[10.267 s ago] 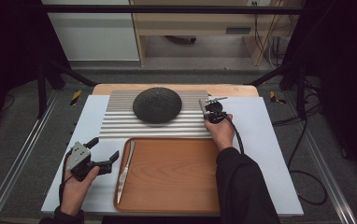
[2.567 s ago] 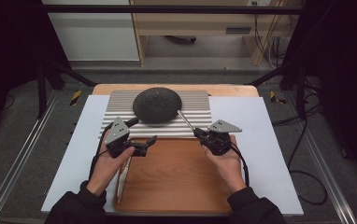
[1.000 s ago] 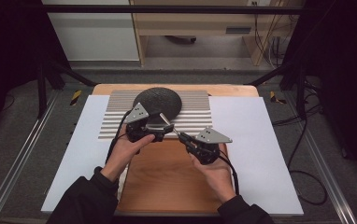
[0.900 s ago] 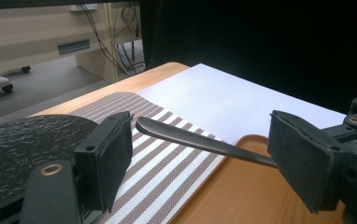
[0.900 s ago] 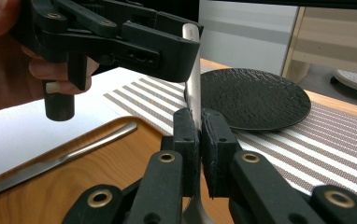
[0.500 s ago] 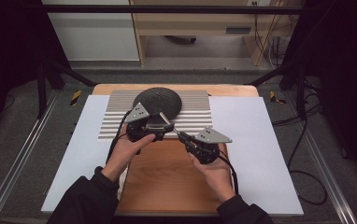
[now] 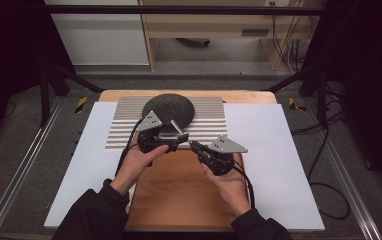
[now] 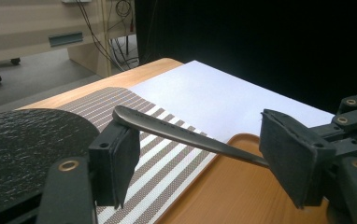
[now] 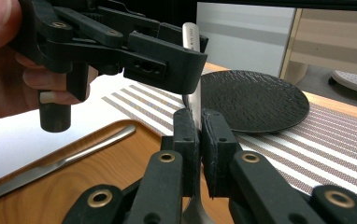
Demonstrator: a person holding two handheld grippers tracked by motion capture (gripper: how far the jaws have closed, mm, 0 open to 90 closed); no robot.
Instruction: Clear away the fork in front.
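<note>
- My right tongs (image 7: 195, 146) are clamped on a metal utensil (image 7: 178, 128), holding it in the air over the far edge of the wooden tray (image 7: 179, 200); its handle slants up toward the black plate (image 7: 175, 106).
- My left tongs (image 7: 176, 141) straddle the handle's free end, jaws parted; they have just been closing, and in the left gripper view the handle (image 8: 167, 130) lies between the pads with a gap on the right side. Whether the left pad touches I cannot tell.
- A second utensil (image 9: 50, 165) lies along the tray's left rim.
- The tray sits on a white sheet (image 7: 274, 150) with bare margins either side; beyond it is a striped mat (image 7: 209, 125) under the plate.
- The tabletop (image 7: 244, 96) shows wood at its far edge. Around it are metal rails, grey floor, trailing cables (image 7: 324, 190) at right, and pale cabinets behind.
</note>
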